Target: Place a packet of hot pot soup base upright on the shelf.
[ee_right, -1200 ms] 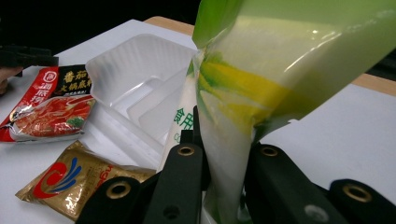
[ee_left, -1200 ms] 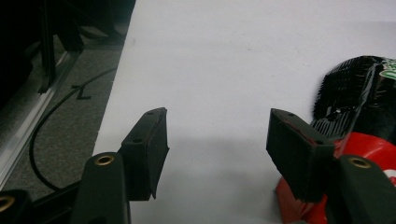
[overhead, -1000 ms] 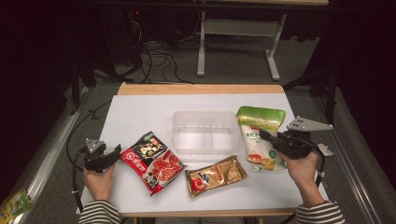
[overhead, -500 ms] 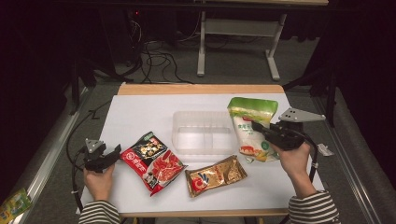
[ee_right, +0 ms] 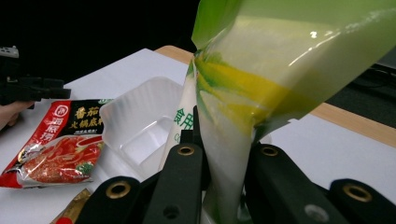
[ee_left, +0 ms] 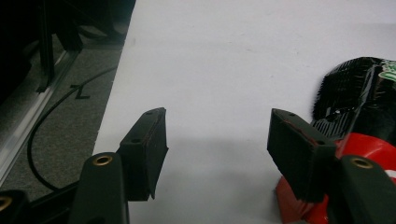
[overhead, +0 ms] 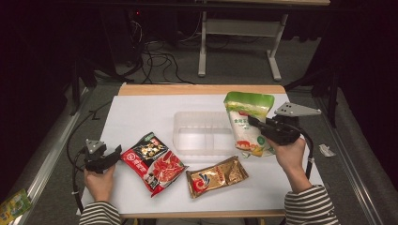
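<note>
A green and white bag (overhead: 245,123) hangs lifted above the table's right side, pinched by my right gripper (overhead: 256,125), which is shut on it. In the right gripper view the bag (ee_right: 261,88) rises between the two black jaws, right beside the clear plastic tray (ee_right: 140,123). That tray (overhead: 202,133) sits at the table's middle. A red and black packet (overhead: 152,161) lies front left, and a gold packet (overhead: 217,176) lies front centre. My left gripper (overhead: 110,157) rests open at the front left, its right jaw touching the red packet (ee_left: 359,116).
The white table top (overhead: 141,112) has bare room at the back left. Table legs and cables stand on the grey floor beyond the far edge. A small green packet (overhead: 14,204) lies on the floor at the left.
My right gripper has lifted the green and white bag and carried it left, toward the clear tray. The left gripper has stayed in place.
</note>
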Demonstrator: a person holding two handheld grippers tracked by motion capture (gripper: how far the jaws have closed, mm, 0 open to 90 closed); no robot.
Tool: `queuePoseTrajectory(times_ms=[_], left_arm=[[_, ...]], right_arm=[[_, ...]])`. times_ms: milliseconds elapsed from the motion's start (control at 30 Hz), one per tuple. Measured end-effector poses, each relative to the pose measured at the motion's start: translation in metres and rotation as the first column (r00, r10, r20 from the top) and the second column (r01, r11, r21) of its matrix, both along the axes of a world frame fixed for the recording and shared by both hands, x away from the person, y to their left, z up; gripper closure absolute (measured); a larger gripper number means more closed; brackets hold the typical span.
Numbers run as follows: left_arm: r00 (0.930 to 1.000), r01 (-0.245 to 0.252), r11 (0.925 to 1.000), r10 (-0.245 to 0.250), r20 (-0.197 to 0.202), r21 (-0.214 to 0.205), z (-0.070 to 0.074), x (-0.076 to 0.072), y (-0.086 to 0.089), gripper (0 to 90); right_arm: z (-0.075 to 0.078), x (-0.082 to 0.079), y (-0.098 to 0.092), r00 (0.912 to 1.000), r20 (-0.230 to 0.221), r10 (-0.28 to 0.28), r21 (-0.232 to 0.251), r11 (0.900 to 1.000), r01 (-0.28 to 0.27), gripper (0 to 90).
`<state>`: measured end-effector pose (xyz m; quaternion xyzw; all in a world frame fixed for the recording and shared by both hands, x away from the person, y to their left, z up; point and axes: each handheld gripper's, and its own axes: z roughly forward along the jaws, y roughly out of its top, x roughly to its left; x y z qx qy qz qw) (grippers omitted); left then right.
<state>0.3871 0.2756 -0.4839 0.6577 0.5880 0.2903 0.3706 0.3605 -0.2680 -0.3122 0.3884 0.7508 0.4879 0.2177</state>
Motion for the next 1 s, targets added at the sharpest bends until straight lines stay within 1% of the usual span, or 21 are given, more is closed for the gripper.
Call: queuePoseTrajectory(times_ms=[100, 133, 233, 300, 400, 433, 500, 567, 600, 700, 733, 767, 867, 900, 967, 1000], left_arm=[[1.0, 0.0, 1.0, 0.0, -0.001, -0.003, 0.0, 0.0, 0.0, 38.2], [1.0, 0.001, 1.0, -0.001, -0.001, -0.003, 0.0, 0.0, 0.001, 38.2], [1.0, 0.004, 1.0, -0.004, -0.001, -0.001, 0.0, 0.0, 0.0, 38.2], [1.0, 0.006, 1.0, -0.006, 0.002, -0.003, 0.0, 0.0, 0.0, 38.3], [1.0, 0.008, 1.0, -0.008, -0.002, -0.002, 0.0, 0.0, 0.0, 38.3], [1.0, 0.005, 1.0, -0.005, 0.002, -0.006, 0.0, 0.0, 0.0, 38.3], [1.0, 0.005, 1.0, -0.005, 0.004, -0.002, 0.0, 0.0, 0.0, 38.3], [1.0, 0.007, 1.0, -0.007, 0.0, 0.001, 0.0, 0.0, 0.0, 38.3], [1.0, 0.009, 1.0, -0.009, -0.002, 0.0, 0.0, 0.0, 0.0, 38.3], [1.0, 0.006, 1.0, -0.006, 0.002, -0.004, 0.0, 0.0, 0.0, 38.3], [1.0, 0.006, 1.0, -0.006, 0.002, -0.002, 0.0, 0.0, 0.0, 38.3], [1.0, 0.006, 1.0, -0.006, 0.002, -0.001, 0.0, 0.0, 0.0, 38.6], [0.9999, 0.01, 0.9999, -0.01, -0.003, 0.004, 0.0, 0.0, 0.0, 38.9], [0.9999, 0.012, 0.9999, -0.012, -0.004, 0.002, 0.0, 0.001, 0.0, 38.9], [0.9999, 0.011, 0.9999, -0.011, -0.002, -0.001, 0.0, 0.0, 0.0, 38.9], [0.9999, 0.01, 0.9999, -0.01, 0.0, -0.002, 0.0, 0.0, 0.0, 38.9]], right_arm=[[0.001, 0.004, 0.003, 1.0, 0.0, 0.007, 0.0, 1.0, -0.007, 86.3], [0.002, 0.007, 0.006, 1.0, 0.001, 0.006, -0.01, 0.9999, -0.006, 86.3], [0.002, 0.009, 0.008, 1.0, 0.003, 0.008, -0.01, 0.9999, -0.007, 86.3], [0.003, 0.014, 0.011, 1.0, 0.0, 0.009, -0.007, 0.9999, -0.009, 86.2], [0.005, 0.018, 0.012, 1.0, 0.002, 0.007, -0.017, 0.9998, -0.007, 86.2], [0.006, 0.021, 0.015, 1.0, -0.003, -0.002, -0.015, 0.9999, 0.002, 86.2], [0.007, 0.023, 0.015, 1.0, 0.001, 0.002, -0.011, 0.9999, -0.002, 86.2], [0.007, 0.028, 0.018, 1.0, -0.003, 0.0, -0.001, 1.0, 0.0, 86.2], [0.007, 0.028, 0.018, 1.0, -0.003, 0.0, -0.001, 1.0, 0.0, 86.2], [0.006, 0.032, 0.022, 1.0, -0.001, -0.003, -0.002, 1.0, 0.003, 86.2], [0.005, 0.034, 0.023, 1.0, -0.005, -0.007, 0.003, 1.0, 0.007, 86.2], [0.003, 0.037, 0.024, 0.9999, -0.012, -0.012, 0.018, 0.9998, 0.012, 86.2], [0.001, 0.04, 0.025, 0.9997, -0.016, -0.019, 0.027, 0.9995, 0.019, 86.2], [0.0, 0.041, 0.026, 0.9996, -0.016, -0.021, 0.027, 0.9994, 0.022, 86.2], [-0.003, 0.043, 0.027, 0.9993, -0.02, -0.031, 0.012, 0.9995, 0.031, 86.1], [-0.004, 0.044, 0.028, 0.9992, -0.023, -0.034, 0.014, 0.9993, 0.034, 86.1]])
